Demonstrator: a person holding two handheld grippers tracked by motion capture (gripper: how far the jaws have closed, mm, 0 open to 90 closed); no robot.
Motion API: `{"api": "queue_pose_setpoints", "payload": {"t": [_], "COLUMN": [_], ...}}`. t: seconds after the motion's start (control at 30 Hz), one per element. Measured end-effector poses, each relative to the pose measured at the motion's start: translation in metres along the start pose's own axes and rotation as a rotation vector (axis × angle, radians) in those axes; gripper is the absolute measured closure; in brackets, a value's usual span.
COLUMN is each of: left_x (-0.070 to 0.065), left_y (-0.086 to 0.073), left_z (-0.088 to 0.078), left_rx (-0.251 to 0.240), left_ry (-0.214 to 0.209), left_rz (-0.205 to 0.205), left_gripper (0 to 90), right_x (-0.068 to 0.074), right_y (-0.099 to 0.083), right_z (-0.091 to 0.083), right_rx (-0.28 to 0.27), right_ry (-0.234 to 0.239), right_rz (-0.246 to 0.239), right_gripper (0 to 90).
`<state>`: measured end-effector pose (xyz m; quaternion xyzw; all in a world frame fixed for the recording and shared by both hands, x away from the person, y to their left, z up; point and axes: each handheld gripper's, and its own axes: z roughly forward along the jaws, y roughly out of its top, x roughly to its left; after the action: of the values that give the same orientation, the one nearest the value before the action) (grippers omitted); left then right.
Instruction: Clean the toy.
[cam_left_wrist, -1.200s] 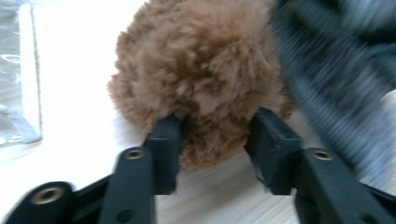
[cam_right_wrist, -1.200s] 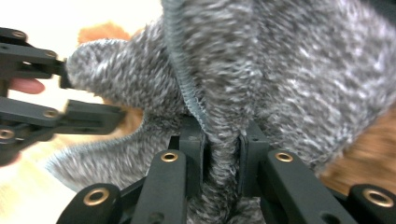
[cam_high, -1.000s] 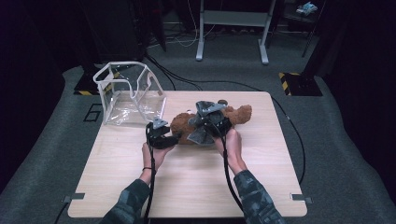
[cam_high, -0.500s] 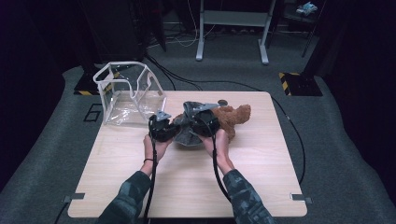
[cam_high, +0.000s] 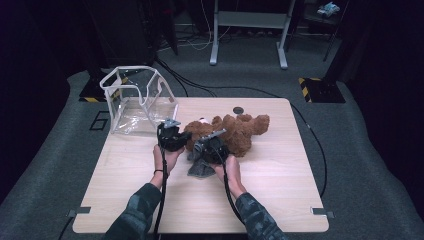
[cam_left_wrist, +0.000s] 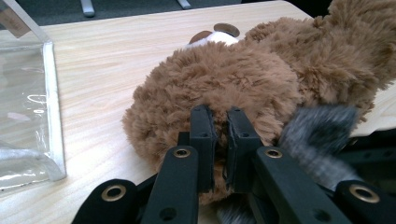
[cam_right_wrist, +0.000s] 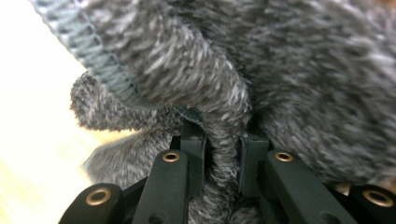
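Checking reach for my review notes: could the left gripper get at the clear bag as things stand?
Probably not yet: the left gripper is shut on the teddy bear. The clear bag sits close beside it, with bare table between.

A lab or recording studio is indicated: a light wooden table (cam_high: 280, 200) is set on grey carpet (cam_high: 370, 165) in a dark-walled room. Black cables (cam_high: 200, 90) are run across the floor, a grey metal stand (cam_high: 248, 30) is seen behind, and yellow-black hazard tape (cam_high: 312, 81) is stuck down.
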<state>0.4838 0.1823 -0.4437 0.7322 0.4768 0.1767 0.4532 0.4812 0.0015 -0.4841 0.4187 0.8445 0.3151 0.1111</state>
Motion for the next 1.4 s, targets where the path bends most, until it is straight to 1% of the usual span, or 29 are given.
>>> {"api": "queue_pose_setpoints", "payload": {"t": [0.03,0.07,0.13,0.2,0.23,0.27,0.3,0.33,0.37,0.4,0.43,0.5,0.6,0.63,0.67,0.73,0.77,0.8,0.87,0.97,1.03,1.07,1.1,1.13,1.17,1.23,1.33,1.37,1.4], "left_x": [0.000,0.000,-0.001,-0.002,-0.003,-0.003,-0.003,-0.003,-0.002,-0.002,-0.002,-0.001,-0.001,-0.002,-0.002,-0.002,-0.002,-0.001,-0.002,-0.003,-0.003,-0.002,-0.002,-0.001,-0.002,-0.002,-0.003,-0.003,-0.002], "left_y": [0.000,0.000,0.000,0.001,0.001,0.002,0.002,0.001,0.001,0.001,0.000,0.000,-0.001,-0.001,-0.002,-0.002,-0.002,-0.002,-0.002,-0.001,-0.001,-0.001,-0.001,-0.001,-0.001,-0.001,0.000,0.000,0.000], "left_z": [0.000,0.000,0.000,-0.001,-0.001,-0.001,-0.001,-0.001,-0.001,0.000,0.000,0.000,0.000,0.000,0.000,0.000,0.000,0.000,0.001,0.002,0.002,0.003,0.003,0.004,0.004,0.005,0.006,0.006,0.005], "left_rx": [0.000,-0.008,-0.008,-0.007,-0.007,-0.007,-0.007,0.000,-0.002,-0.004,-0.008,-0.011,-0.012,-0.011,-0.011,-0.010,-0.010,-0.011,-0.009,-0.007,-0.007,-0.004,-0.001,-0.002,0.001,0.005,0.008,0.010,0.012], "left_ry": [-0.002,-0.004,-0.006,-0.007,-0.006,-0.006,-0.002,-0.001,-0.002,-0.005,-0.005,-0.009,-0.010,-0.010,-0.010,-0.012,-0.012,-0.014,-0.017,-0.015,-0.013,-0.012,-0.012,-0.010,-0.010,-0.010,-0.009,-0.009,-0.011], "left_rz": [0.001,-0.004,0.001,0.005,0.003,0.005,0.006,0.005,0.001,-0.003,-0.001,-0.003,-0.005,-0.006,-0.006,-0.006,-0.006,-0.005,-0.003,0.006,0.008,0.003,0.003,0.008,0.007,0.005,0.012,0.012,0.012], "left_gripper": [83.1,83.1,83.1,83.1,83.1,83.1,83.1,83.1,83.0,83.0,83.0,83.0,83.0,83.0,83.0,83.0,83.0,83.0,83.0,83.1,83.1,83.1,83.1,83.1,83.1,83.1,83.1,83.1,83.1], "right_x": [0.000,0.003,0.009,0.017,0.022,0.025,0.025,0.021,0.016,0.013,0.011,0.010,0.006,0.003,-0.003,-0.012,-0.012,-0.024,-0.033,-0.057,-0.072,-0.078,-0.083,-0.086,-0.088,-0.081,-0.053,-0.043,-0.035], "right_y": [-0.001,0.000,0.004,0.010,0.012,0.013,0.013,0.011,0.008,0.005,0.003,0.002,0.009,0.011,0.013,0.015,0.015,0.013,0.010,0.003,-0.002,-0.004,-0.007,-0.008,-0.010,-0.010,-0.002,0.002,0.006], "right_z": [0.001,-0.001,-0.011,-0.019,-0.019,-0.015,-0.010,-0.001,0.006,0.009,0.009,-0.003,-0.030,-0.038,-0.044,-0.050,-0.050,-0.060,-0.069,-0.088,-0.099,-0.102,-0.105,-0.106,-0.108,-0.110,-0.102,-0.097,-0.091], "right_rx": [0.004,0.002,-0.049,-0.102,-0.102,-0.093,-0.075,-0.042,-0.029,-0.016,-0.012,-0.027,-0.113,-0.145,-0.159,-0.156,-0.156,-0.167,-0.178,-0.202,-0.215,-0.217,-0.210,-0.206,-0.210,-0.224,-0.213,-0.205,-0.196], "right_ry": [0.003,0.000,0.037,0.055,0.064,0.053,0.042,0.044,0.048,0.039,0.051,0.036,0.004,-0.015,-0.026,-0.064,-0.064,-0.087,-0.108,-0.152,-0.210,-0.225,-0.235,-0.241,-0.235,-0.195,-0.133,-0.123,-0.121], "right_rz": [-0.016,-0.011,-0.017,-0.061,-0.051,-0.049,-0.065,-0.038,-0.016,-0.008,0.001,-0.015,-0.021,-0.014,-0.002,0.021,0.021,0.041,0.053,0.112,0.126,0.142,0.158,0.159,0.163,0.133,0.039,0.004,-0.014], "right_gripper": [76.6,76.6,76.6,76.6,76.5,76.5,76.6,76.7,76.8,76.8,76.7,76.6,76.8,76.8,76.9,77.0,77.0,77.2,77.3,77.2,77.2,77.2,77.1,77.0,77.0,76.9,76.6,76.6,76.6]}}
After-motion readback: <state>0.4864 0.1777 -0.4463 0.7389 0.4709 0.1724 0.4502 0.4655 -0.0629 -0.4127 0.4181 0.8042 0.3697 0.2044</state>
